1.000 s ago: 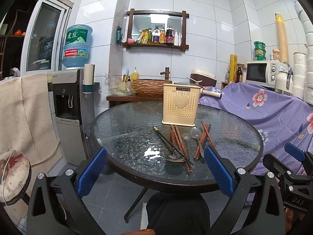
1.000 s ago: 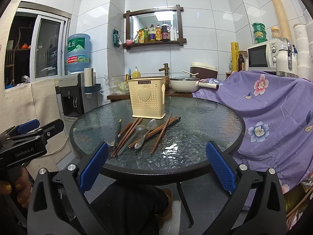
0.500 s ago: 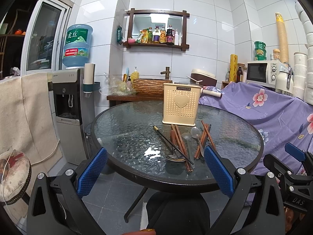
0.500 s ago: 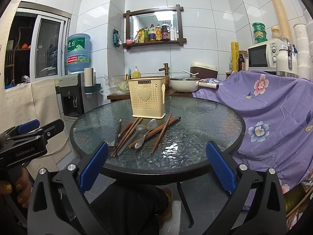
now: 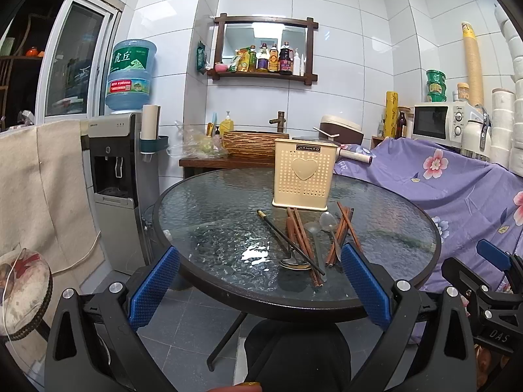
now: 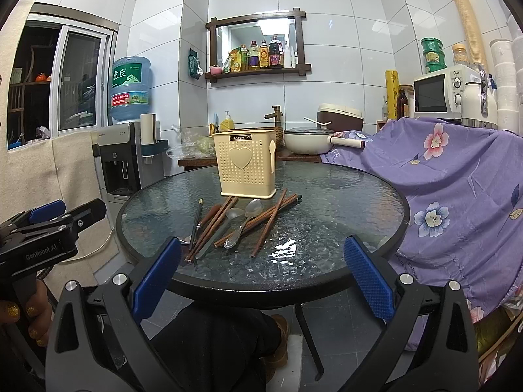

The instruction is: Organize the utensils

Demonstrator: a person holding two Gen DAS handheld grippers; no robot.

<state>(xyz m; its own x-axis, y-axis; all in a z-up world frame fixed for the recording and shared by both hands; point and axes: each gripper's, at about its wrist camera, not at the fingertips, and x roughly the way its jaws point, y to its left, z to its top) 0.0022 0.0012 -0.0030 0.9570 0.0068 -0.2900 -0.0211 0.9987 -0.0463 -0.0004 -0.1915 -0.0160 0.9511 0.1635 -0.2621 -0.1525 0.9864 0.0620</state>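
A cream perforated utensil holder (image 5: pixel 304 175) with a heart stands upright on the round glass table (image 5: pixel 209 205); it also shows in the right wrist view (image 6: pixel 245 167). In front of it lies a loose pile of brown chopsticks (image 5: pixel 302 240), a black chopstick (image 5: pixel 287 240) and metal spoons (image 5: pixel 328 225). The same pile of chopsticks (image 6: pixel 274 219) and spoons (image 6: pixel 243 222) shows in the right wrist view. My left gripper (image 5: pixel 260 285) is open and empty, short of the table's near edge. My right gripper (image 6: pixel 261 279) is open and empty, also short of the edge.
A water dispenser (image 5: pixel 119 176) stands left of the table. A purple flowered cloth (image 6: pixel 457 189) covers furniture on the right, with a microwave (image 6: pixel 441 89) behind. A white pot (image 6: pixel 310 140) and wooden basin sit on a counter behind the table. A stool (image 5: pixel 23 290) is at far left.
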